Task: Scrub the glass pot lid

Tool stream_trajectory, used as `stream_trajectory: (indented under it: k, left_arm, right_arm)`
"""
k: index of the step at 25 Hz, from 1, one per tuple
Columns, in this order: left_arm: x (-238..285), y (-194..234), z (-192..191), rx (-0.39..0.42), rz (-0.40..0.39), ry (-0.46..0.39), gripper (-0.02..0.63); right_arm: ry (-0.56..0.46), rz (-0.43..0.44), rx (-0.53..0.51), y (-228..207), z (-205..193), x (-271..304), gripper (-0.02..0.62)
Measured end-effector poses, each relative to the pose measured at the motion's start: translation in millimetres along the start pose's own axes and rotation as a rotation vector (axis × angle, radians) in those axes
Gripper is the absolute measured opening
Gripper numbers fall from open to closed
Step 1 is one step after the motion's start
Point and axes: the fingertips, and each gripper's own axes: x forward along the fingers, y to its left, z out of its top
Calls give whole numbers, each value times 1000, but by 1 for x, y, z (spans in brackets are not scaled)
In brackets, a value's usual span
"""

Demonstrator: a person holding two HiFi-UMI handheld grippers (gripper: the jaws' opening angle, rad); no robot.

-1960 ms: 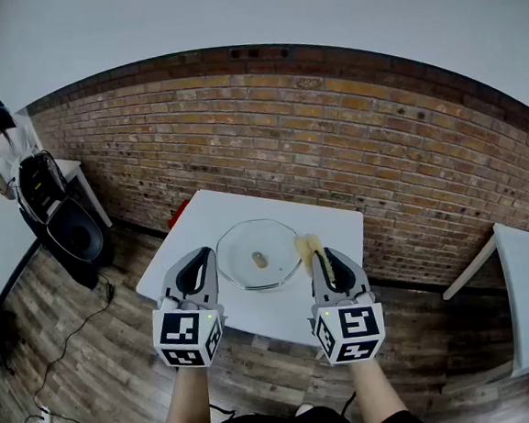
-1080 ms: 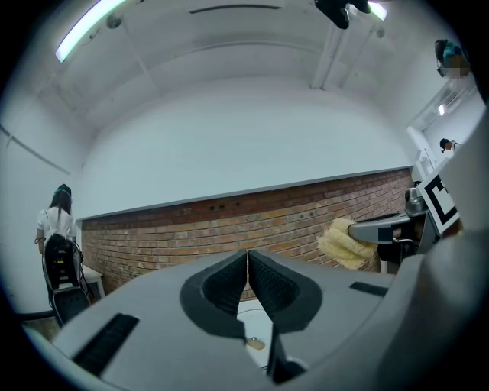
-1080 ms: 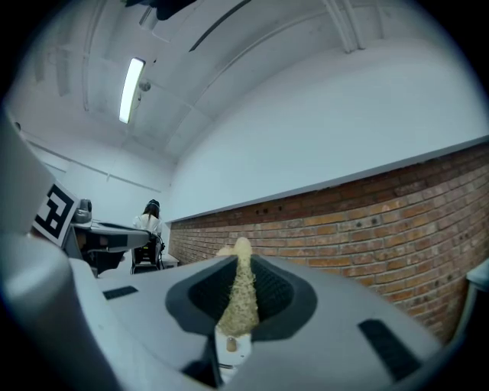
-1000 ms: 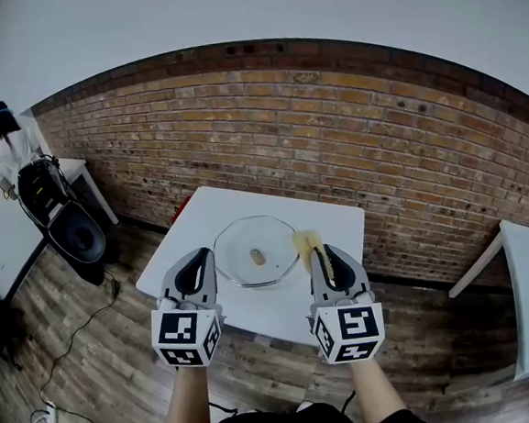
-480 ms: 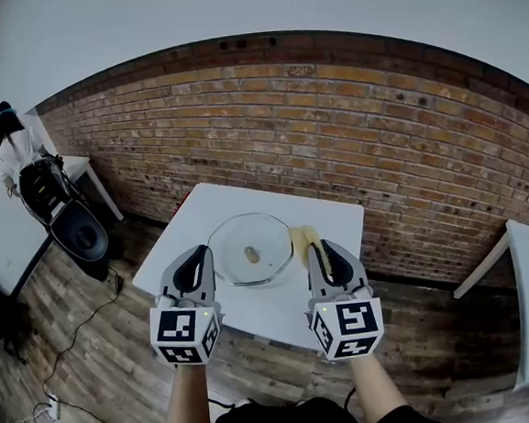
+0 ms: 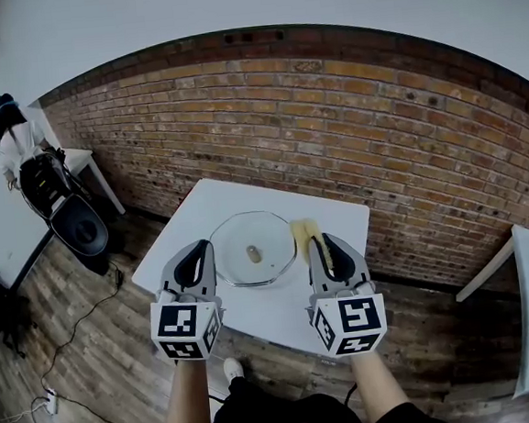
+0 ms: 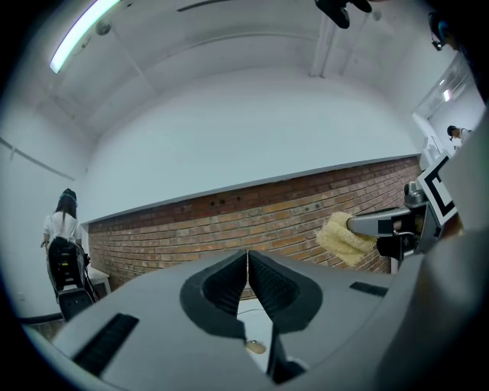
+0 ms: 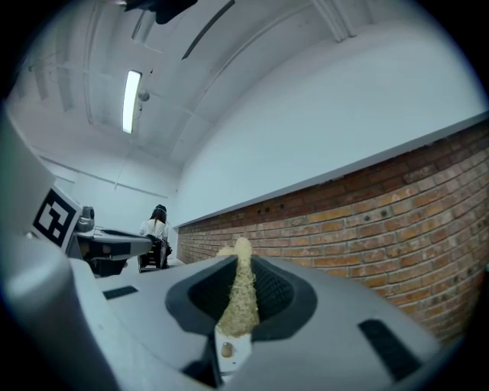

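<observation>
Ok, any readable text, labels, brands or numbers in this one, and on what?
None readable in any view. The only printed signs are black-and-white square marker patterns on the left gripper and the right gripper; they hold no letters or digits. The glass lid, sponge and white table show no print.

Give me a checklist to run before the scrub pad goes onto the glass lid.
1. Yellow scrub pad gripped: ok, the right hand-held gripper is shut on it.
2. Left hand-held gripper free to steady the lid: ok, jaws together, nothing between them.
3. Glass pot lid lying flat on the white table: ok.
4. Lid steadied: not ok, neither gripper touches it.
5. Pad on the glass: not ok, it is held in the air, not in contact.
6. Knob side up: cannot tell.
</observation>
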Motion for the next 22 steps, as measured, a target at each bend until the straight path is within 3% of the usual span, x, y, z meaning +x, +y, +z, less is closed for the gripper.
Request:
stream_trajectory:
  k: [22]
  left_arm:
    - [132, 96, -67, -83, -107, 50, 15]
  right_arm:
    - [62, -111, -20, 5, -41, 142, 57]
